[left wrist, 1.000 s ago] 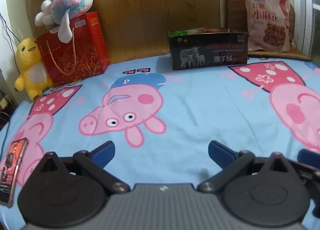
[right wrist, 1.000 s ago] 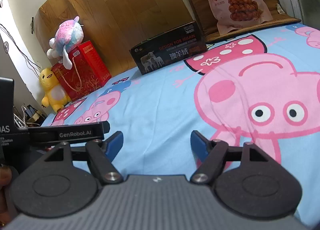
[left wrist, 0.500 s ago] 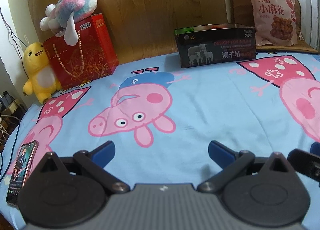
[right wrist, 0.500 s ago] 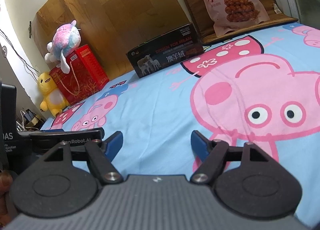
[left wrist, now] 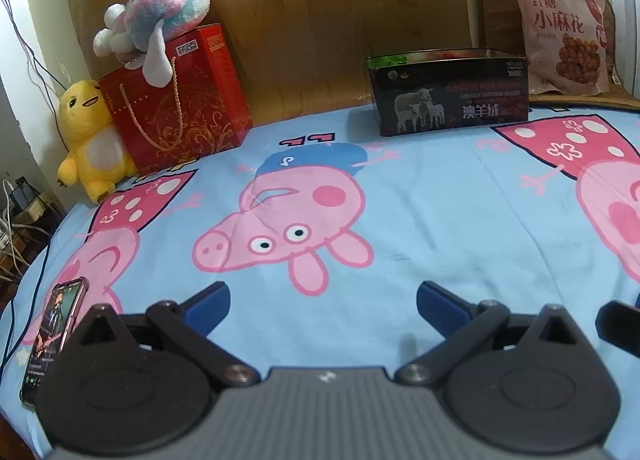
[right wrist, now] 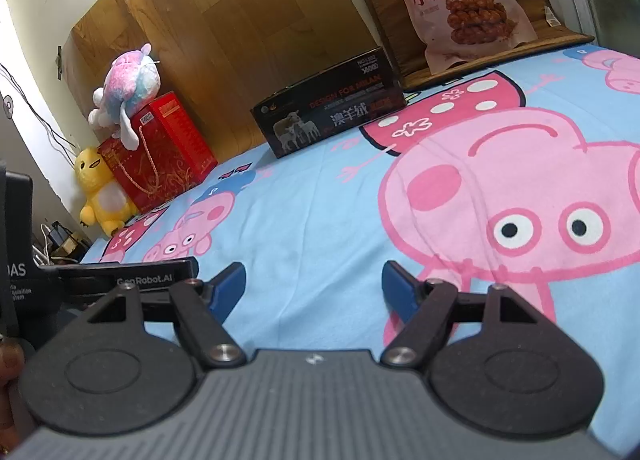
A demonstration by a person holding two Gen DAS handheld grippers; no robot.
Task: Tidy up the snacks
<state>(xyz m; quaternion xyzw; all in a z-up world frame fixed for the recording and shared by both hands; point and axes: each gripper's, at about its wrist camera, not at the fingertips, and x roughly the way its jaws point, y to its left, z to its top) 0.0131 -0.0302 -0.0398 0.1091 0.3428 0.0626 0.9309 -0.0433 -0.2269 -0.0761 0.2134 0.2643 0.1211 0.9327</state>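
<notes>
Blue-tipped left gripper (left wrist: 323,302) and right gripper (right wrist: 313,285) level, low over sheet (left wrist: 440,212), both spread wide (nothing held).

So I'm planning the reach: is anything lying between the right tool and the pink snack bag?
Nothing visible. Between the right tool, open and empty, and the snack bag lies only bare cartoon bedsheet. The black box sits left of that line, beside the bag.

On the bed (left wrist: 440,200), the snack bag (left wrist: 562,28) stands right of the box (left wrist: 448,98), the gift bag (left wrist: 180,100) far left.
</notes>
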